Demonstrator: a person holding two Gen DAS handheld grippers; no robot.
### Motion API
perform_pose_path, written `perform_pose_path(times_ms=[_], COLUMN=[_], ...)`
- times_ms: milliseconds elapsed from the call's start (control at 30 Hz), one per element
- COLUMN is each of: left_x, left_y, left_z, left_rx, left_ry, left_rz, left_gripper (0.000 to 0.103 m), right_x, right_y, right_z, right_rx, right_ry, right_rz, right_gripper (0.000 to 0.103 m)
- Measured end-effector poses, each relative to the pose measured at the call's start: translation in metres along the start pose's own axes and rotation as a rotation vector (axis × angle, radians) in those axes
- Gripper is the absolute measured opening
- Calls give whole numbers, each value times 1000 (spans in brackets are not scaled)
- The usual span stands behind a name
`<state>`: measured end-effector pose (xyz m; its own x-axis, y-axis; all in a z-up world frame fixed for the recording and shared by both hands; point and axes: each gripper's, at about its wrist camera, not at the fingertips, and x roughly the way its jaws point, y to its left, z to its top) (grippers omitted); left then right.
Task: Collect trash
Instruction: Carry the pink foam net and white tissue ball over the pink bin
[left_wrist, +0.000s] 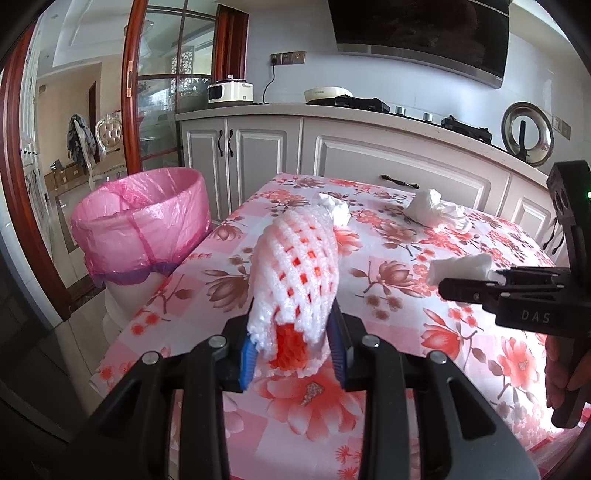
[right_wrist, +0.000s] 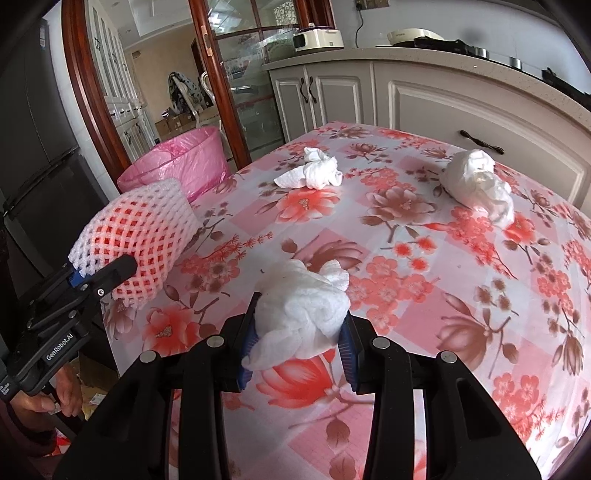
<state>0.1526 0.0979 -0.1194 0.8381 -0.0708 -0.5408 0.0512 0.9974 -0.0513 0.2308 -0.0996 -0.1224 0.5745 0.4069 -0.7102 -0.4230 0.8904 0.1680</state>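
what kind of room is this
Most likely a home kitchen: a counter over grey cabinets, a gas hob under a range hood, and a bin by the table.

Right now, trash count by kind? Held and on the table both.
Foam fruit net: 1, in the left gripper — foam net
Crumpled tissue: 3 — held tissue in the right gripper, near-bin tissue, cabinet-side tissue
Total: 4

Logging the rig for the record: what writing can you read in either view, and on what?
"DAS": on the right gripper body.
"GenRobot.AI": on the left gripper body.
Pale lid on the counter: faint lettering, too blurred to read.
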Motion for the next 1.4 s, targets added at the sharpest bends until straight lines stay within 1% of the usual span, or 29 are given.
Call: perform_pose_path(times_ms=[300,533,733,967,1100,1267,1400], left_x=[2,2,-4,-13,-15,-11,-1], left_y=[25,50,75,99,116,134,152], left_z=[16,28,45,66,70,78,91], left_rx=[-51,-92,-119,-122,-152,-142,-176], left_ry=[-17,-35,-82,-135,-140,-142,-133], left_rz=[33,79,135,203,228,256,251], left_gripper=[32,32,33,33,34,34,34], right_x=[19,28,36,48,57,74,89], right_y=[21,37,56,82,98,117,128], right_z=[32,60,90,121,134,143,154], right_rx=[-46,-88,-138,-181,-204,-248,-237], right_ry=[-18,-44,-75,-101,-98,-79,-65], right_rz=[68,90,113,147,167,189,217], right_gripper=[37,37,37,37,37,37,37])
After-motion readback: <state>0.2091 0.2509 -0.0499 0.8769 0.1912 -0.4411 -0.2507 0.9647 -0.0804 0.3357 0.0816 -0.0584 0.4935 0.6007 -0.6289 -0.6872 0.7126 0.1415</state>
